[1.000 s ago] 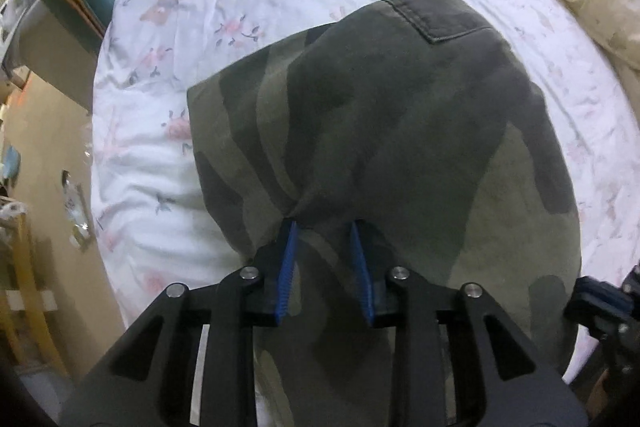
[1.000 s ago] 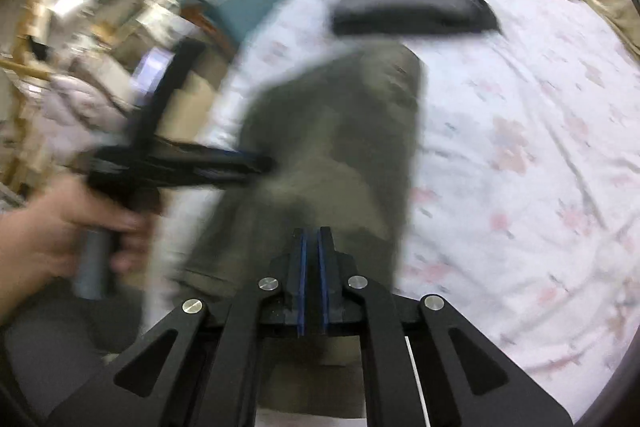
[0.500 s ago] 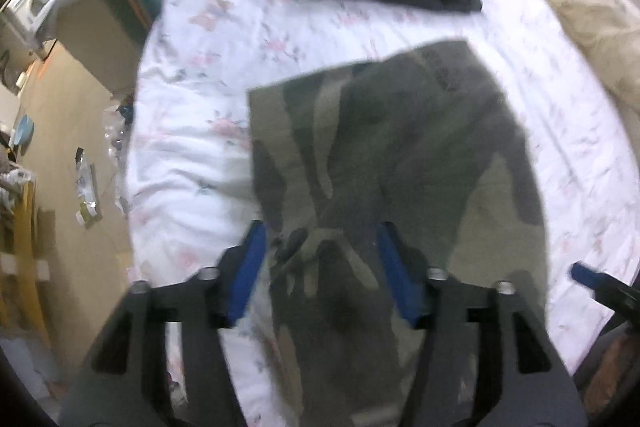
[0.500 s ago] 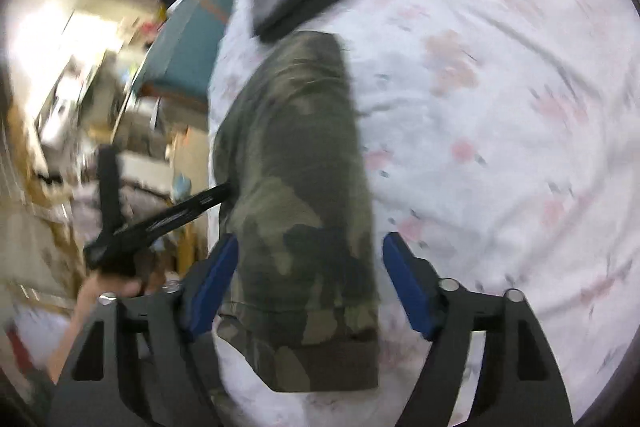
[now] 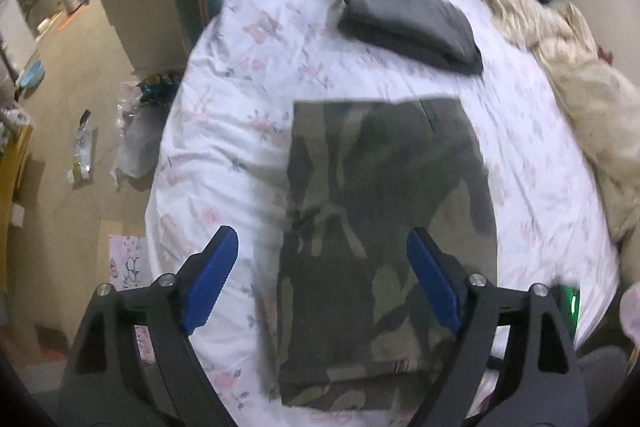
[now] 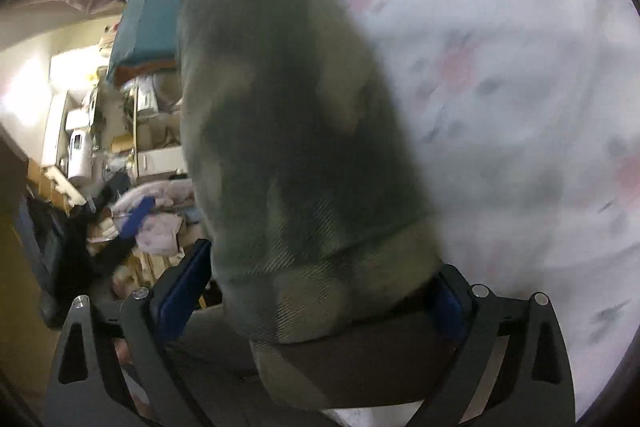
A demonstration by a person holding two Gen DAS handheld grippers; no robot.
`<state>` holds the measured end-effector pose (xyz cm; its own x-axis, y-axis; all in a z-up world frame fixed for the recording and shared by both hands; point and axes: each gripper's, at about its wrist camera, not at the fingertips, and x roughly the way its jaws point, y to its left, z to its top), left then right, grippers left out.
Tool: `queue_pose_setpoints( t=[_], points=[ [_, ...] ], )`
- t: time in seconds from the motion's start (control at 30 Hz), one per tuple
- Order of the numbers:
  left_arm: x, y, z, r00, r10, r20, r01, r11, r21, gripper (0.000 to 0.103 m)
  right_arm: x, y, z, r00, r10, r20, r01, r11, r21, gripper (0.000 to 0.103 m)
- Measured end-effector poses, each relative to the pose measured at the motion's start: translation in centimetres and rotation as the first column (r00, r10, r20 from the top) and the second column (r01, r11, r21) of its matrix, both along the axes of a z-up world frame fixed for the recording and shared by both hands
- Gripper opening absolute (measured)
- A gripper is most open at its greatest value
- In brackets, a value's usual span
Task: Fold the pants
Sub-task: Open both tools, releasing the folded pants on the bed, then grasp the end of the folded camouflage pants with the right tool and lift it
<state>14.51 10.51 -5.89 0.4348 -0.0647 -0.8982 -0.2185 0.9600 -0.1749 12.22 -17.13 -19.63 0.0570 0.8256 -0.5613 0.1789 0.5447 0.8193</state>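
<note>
Camouflage pants (image 5: 380, 227) released, flat on bed (image 5: 224, 147), below left gripper (image 5: 322, 283) jaws, just opened wide. Right gripper (image 6: 316, 291) jaws just opened, now straddling pants hem, gripping nothing.

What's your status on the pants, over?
Left gripper open, jaws just opened, above the camo pants. Right gripper open, just opened, straddling their near end. Pants folded flat on bed. Nothing blocking.

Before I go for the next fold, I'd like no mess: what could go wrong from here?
1. The camouflage pants lie near the bed's edge, their near end toward it; a careless tug could slide them off.
2. The right gripper is open, with the pants' end bulging between its jaws; closing now may bunch it.
3. The folded grey pants lie just beyond; a long fold could land there.
</note>
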Motion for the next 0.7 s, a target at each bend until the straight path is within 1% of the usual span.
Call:
queue_pose_setpoints(
  t=[0.03,0.07,0.1,0.13,0.17,0.2,0.27,0.33,0.37,0.43,0.47,0.5,0.57,0.6,0.63,0.7],
  points=[
    [0.2,0.3,0.0,1.000,0.012,0.003,-0.012,1.000,0.000,0.084,-0.4,0.4,0.8,0.998,-0.002,0.064,0.006,0.998,-0.061,0.087],
    [0.5,0.6,0.0,1.000,0.024,0.004,-0.024,1.000,-0.003,0.084,-0.9,0.6,1.5,0.994,-0.013,0.112,0.025,0.994,-0.109,0.072],
    [0.8,1.0,-0.1,0.999,0.043,0.004,-0.043,0.999,-0.011,0.084,-1.3,0.6,2.1,0.990,-0.039,0.139,0.058,0.989,-0.138,0.064],
    [1.0,1.4,-0.2,0.998,0.062,0.003,-0.062,0.998,-0.024,0.084,-1.5,0.3,2.8,0.986,-0.059,0.158,0.082,0.986,-0.143,0.053],
    [1.2,1.8,-0.2,0.997,0.081,-0.001,-0.081,0.996,-0.042,0.084,-1.4,0.0,3.6,0.982,-0.060,0.178,0.086,0.986,-0.143,0.045],
    [1.2,2.1,-0.3,0.996,0.093,-0.005,-0.093,0.994,-0.058,0.084,-1.2,-0.2,4.7,0.978,-0.054,0.203,0.084,0.986,-0.143,0.042],
    [1.3,2.6,-0.2,0.993,0.114,-0.006,-0.114,0.989,-0.098,0.084,-0.4,-0.8,7.3,0.965,-0.025,0.262,0.064,0.988,-0.140,0.038],
    [1.2,3.0,-0.1,0.992,0.130,-0.005,-0.130,0.984,-0.120,0.084,0.8,-1.8,10.4,0.943,0.022,0.332,0.036,0.985,-0.170,0.037],
    [1.1,3.1,-0.1,0.991,0.136,-0.005,-0.136,0.982,-0.132,0.084,1.5,-2.5,11.5,0.935,0.044,0.352,0.023,0.983,-0.184,0.036],
    [1.1,3.0,0.0,0.990,0.139,-0.004,-0.138,0.980,-0.143,0.084,4.3,-4.9,13.3,0.915,0.094,0.393,-0.002,0.973,-0.230,0.036],
    [1.0,3.0,0.0,0.991,0.134,-0.004,-0.133,0.981,-0.144,0.084,5.5,-6.2,13.7,0.911,0.094,0.402,0.005,0.971,-0.240,0.035],
    [1.0,2.9,0.0,0.992,0.129,-0.002,-0.128,0.981,-0.146,0.084,7.5,-8.6,13.9,0.911,0.076,0.405,0.029,0.969,-0.247,0.035],
    [1.0,2.7,-0.1,0.993,0.122,0.002,-0.120,0.979,-0.164,0.084,10.2,-12.8,12.5,0.922,0.031,0.387,0.072,0.966,-0.249,0.035],
    [1.1,2.6,-0.2,0.993,0.116,0.002,-0.114,0.979,-0.167,0.084,11.1,-13.9,11.9,0.928,0.007,0.373,0.096,0.962,-0.256,0.035],
    [1.2,2.4,-0.3,0.994,0.106,0.000,-0.104,0.980,-0.169,0.084,12.2,-15.7,10.3,0.941,-0.032,0.336,0.127,0.956,-0.264,0.035],
    [1.4,1.6,-0.7,0.998,0.070,-0.002,-0.069,0.982,-0.174,0.084,12.9,-17.6,7.8,0.958,-0.048,0.283,0.131,0.950,-0.283,0.035]
  ],
)
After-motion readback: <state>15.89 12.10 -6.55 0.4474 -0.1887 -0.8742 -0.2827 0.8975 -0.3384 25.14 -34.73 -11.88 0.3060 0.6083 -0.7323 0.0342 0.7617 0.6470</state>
